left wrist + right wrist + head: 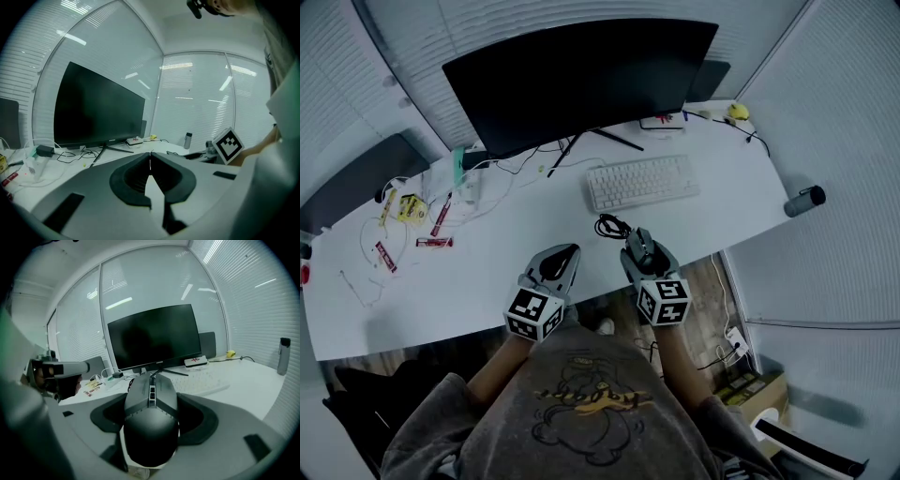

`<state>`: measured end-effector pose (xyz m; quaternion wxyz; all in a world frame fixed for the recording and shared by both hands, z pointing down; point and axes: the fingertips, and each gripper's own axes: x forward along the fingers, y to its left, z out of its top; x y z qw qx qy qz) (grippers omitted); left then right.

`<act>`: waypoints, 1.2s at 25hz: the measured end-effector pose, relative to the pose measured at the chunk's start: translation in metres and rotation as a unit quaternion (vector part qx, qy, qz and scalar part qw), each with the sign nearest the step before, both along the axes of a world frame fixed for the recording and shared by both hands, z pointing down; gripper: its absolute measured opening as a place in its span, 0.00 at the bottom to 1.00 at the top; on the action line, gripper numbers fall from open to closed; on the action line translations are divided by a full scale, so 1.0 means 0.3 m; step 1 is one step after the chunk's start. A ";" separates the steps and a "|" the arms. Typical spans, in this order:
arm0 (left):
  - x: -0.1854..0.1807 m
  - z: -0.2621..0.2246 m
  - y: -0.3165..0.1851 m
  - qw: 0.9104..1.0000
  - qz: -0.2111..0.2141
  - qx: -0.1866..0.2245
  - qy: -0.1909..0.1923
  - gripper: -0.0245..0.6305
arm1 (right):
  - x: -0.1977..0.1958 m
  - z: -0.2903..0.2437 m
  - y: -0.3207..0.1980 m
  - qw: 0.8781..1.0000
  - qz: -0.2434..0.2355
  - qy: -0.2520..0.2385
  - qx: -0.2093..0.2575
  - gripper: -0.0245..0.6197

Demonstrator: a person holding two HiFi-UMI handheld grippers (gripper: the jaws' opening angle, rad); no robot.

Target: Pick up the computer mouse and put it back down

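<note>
The computer mouse [151, 423], judged light, rigid and slippery-sided, was clamped across its flanks by the right gripper [640, 251], 6 o'clock of the keyboard [642, 182]; the left gripper [150, 157] was closed empty.

The dark grey and black plastic computer mouse [151, 423] and the black flat monitor [581, 80] stand out against the plain white counter [469, 281], where the slim rectangular keyboard [642, 182] is white too. The pale grey left gripper [570, 251] and right gripper [635, 240] have black-lined fingers [180, 183], and each carries a cube [664, 302] patterned with black-and-white square markers. Small red packets [434, 242] and a yellow packet [412, 207] dot the left side, and the person's grey sweatshirt [581, 445] bears a yellow-brown print.
</note>
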<state>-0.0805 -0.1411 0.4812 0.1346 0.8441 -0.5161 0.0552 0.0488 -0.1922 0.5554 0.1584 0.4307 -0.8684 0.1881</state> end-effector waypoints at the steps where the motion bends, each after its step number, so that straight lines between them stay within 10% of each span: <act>1: 0.009 -0.003 -0.005 1.000 0.005 0.001 0.000 0.07 | 0.015 -0.016 0.009 1.000 0.005 -0.002 0.004 0.52; 30: 0.167 -0.079 -0.095 0.997 0.071 0.025 0.017 0.07 | 0.400 -0.213 0.191 0.983 0.164 -0.048 0.062 0.52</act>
